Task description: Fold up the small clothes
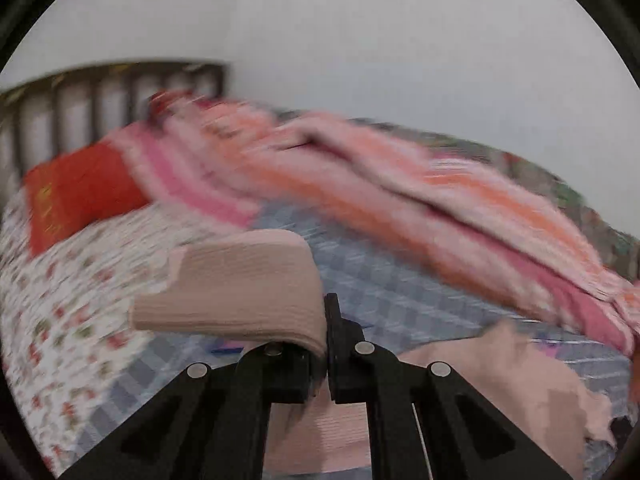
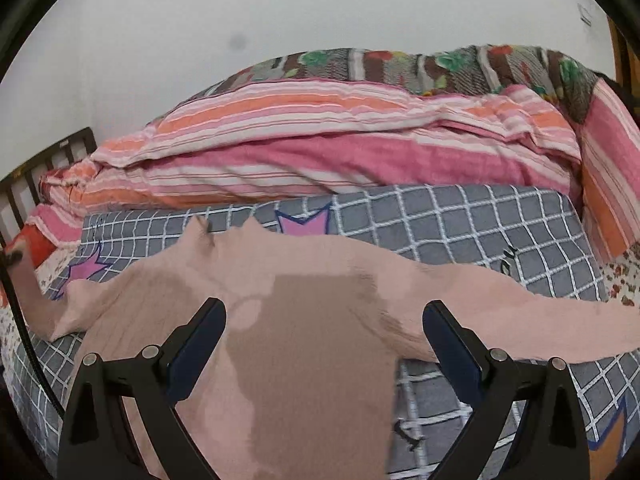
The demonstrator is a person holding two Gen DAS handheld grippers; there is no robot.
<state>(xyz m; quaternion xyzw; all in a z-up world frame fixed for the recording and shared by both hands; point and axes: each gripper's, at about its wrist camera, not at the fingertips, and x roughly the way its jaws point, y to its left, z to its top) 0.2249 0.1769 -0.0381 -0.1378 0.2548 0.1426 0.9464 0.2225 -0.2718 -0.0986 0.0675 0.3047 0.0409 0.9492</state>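
Pink, soft, limp garment (image 2: pixel 304 320) on the checked blanket (image 2: pixel 460 216): left gripper (image 1: pixel 326 344) pinches its sleeve edge, right gripper (image 2: pixel 324 340) gapes wide.

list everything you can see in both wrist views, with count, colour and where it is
ribbed pale pink garment: one, pale pink, spread on the checked blanket, one end lifted in the left gripper
grey checked blanket with pink star patches: one, grey with white grid, under the garment
striped pink and orange quilt: one, pink, orange, white, bunched behind the blanket
brown floral patterned cover: one, brown, green, red, behind the quilt by the wall
red cushion: one, red, near the headboard
white floral bedsheet: one, white with small red flowers, left of the blanket
dark slatted headboard: one, dark brown, at the bed's end
white wall: behind the bed
left gripper: black, shut on the garment
right gripper: black, open above the garment
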